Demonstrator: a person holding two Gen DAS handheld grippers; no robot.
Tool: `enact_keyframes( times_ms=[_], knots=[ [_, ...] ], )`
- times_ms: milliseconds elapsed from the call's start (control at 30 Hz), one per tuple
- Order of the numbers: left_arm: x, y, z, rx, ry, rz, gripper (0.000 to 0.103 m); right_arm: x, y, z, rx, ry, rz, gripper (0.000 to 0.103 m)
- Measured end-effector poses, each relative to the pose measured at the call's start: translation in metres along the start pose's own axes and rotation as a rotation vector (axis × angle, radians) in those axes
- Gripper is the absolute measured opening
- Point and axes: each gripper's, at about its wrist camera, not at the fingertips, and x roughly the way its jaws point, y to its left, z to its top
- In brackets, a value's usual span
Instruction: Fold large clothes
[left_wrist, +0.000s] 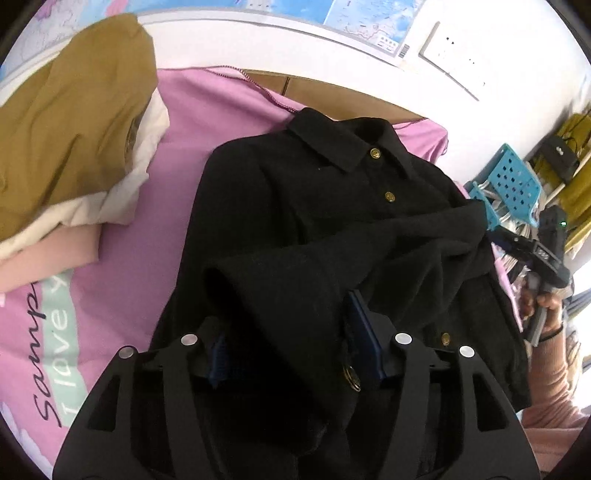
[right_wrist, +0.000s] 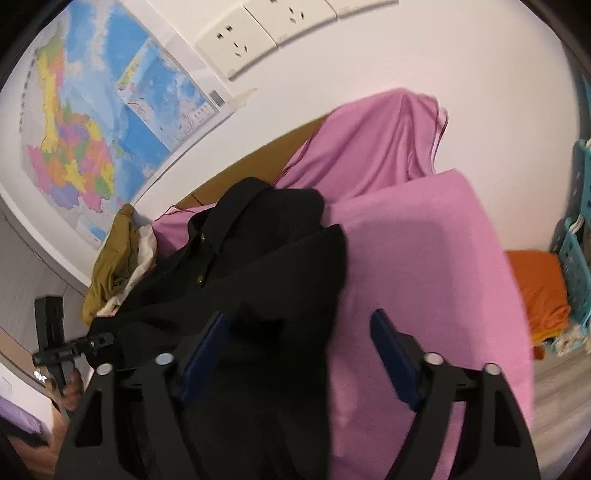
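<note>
A black collared jacket with gold buttons lies on the pink sheet, collar toward the wall. A sleeve is folded across its front and runs between the fingers of my left gripper, whose jaws stand wide apart around the cloth without pinching it. In the right wrist view the jacket lies left of centre. My right gripper is open above the jacket's right edge, with black cloth by its left finger and pink sheet under the right one. It also shows in the left wrist view.
A stack of folded clothes, mustard on top, then white and pale pink, sits at the left of the sheet. A blue perforated basket and an orange cloth are off to the right. A map and sockets hang on the wall.
</note>
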Motion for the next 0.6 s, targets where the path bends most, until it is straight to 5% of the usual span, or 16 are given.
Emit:
enact_keyframes(
  times_ms=[33,167,267,333,400,500,600],
  knots=[
    [-0.002,0.000,0.000,0.009,-0.006,-0.002,0.056,-0.002,0.000,-0.004,-0.036,0.006,-0.043,0.050],
    [-0.010,-0.004,-0.001,0.036,-0.031,-0.022,0.048,0.008,0.005,-0.009,-0.129,0.051,-0.172,0.048],
    [-0.015,-0.007,0.000,0.060,-0.036,-0.020,0.041,0.016,0.004,0.003,-0.129,0.022,-0.190,0.043],
    [-0.018,-0.008,0.000,0.060,-0.036,-0.023,0.039,0.023,0.008,0.019,-0.143,0.017,-0.169,0.021],
    [-0.018,-0.006,0.001,0.053,-0.030,-0.027,0.039,0.029,0.020,0.034,-0.192,0.015,-0.171,0.015],
    [-0.016,-0.004,0.002,0.054,-0.023,-0.012,0.042,0.032,0.042,0.055,-0.273,0.002,-0.167,0.011],
    [-0.016,-0.003,0.002,0.061,-0.029,0.019,0.057,0.035,0.055,0.070,-0.291,0.028,-0.120,0.011]
  ],
)
